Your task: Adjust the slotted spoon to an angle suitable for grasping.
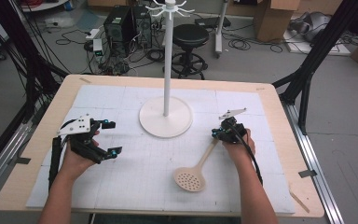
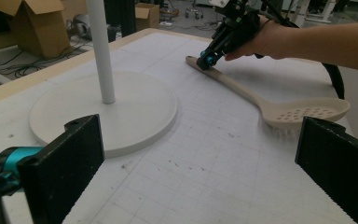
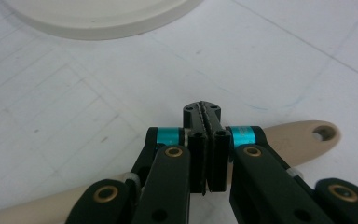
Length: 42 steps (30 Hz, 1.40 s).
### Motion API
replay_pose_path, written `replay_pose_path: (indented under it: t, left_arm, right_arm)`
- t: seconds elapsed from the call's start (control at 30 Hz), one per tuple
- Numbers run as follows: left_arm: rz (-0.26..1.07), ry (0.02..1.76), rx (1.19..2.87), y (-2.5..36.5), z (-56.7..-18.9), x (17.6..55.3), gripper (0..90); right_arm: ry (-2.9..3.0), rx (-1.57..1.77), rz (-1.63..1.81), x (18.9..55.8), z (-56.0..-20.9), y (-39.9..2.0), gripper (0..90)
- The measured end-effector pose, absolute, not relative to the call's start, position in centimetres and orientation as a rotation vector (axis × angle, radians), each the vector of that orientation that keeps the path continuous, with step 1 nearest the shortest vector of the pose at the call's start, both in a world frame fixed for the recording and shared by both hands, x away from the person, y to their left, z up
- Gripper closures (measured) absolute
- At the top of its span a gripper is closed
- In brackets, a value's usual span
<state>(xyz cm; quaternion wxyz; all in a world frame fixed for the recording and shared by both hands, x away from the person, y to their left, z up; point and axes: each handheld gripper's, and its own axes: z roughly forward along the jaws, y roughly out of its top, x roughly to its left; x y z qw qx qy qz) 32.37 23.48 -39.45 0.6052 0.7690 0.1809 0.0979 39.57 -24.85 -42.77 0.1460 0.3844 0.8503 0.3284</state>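
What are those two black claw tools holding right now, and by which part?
The right gripper is shut over the handle end, near its hole, of the beige slotted plastic spoon; whether it truly grips cannot be told. The left gripper is open, holding nothing.

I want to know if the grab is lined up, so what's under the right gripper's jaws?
The slotted spoon's beige handle runs beneath the shut right gripper. Its end hole shows; the stretch directly under the jaws is covered, so contact can't be told.

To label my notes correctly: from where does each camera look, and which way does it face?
High view: above the person's side, facing forward-down on the white gridded mat; both forearms show.
Left gripper view: on the open left tongs, facing the beige slotted plastic spoon.
Right gripper view: on the shut right tongs, looking down over the spoon's handle.
All share the white round-based stand.
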Motion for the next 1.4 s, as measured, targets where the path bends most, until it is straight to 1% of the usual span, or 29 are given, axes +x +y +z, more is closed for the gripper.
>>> replay_pose_path:
  t: [0.33,0.63,1.07,1.4]
  left_arm:
    - [0.230,0.417,1.774,23.6,-39.4,32.3,1.7]
    - [0.223,0.414,1.783,23.4,-39.5,32.4,1.7]
    - [0.221,0.413,1.785,23.3,-39.5,32.4,1.7]
    - [0.219,0.410,1.791,23.3,-39.5,32.4,1.7]
  right_arm:
    - [2.452,1.134,0.899,38.3,-42.5,-26.7,89.5]
    - [2.426,1.166,0.922,35.3,-42.6,-29.7,89.5]
    - [2.414,1.190,0.934,32.2,-42.6,-31.6,89.6]
    - [2.421,1.178,0.945,31.2,-42.5,-32.2,88.5]
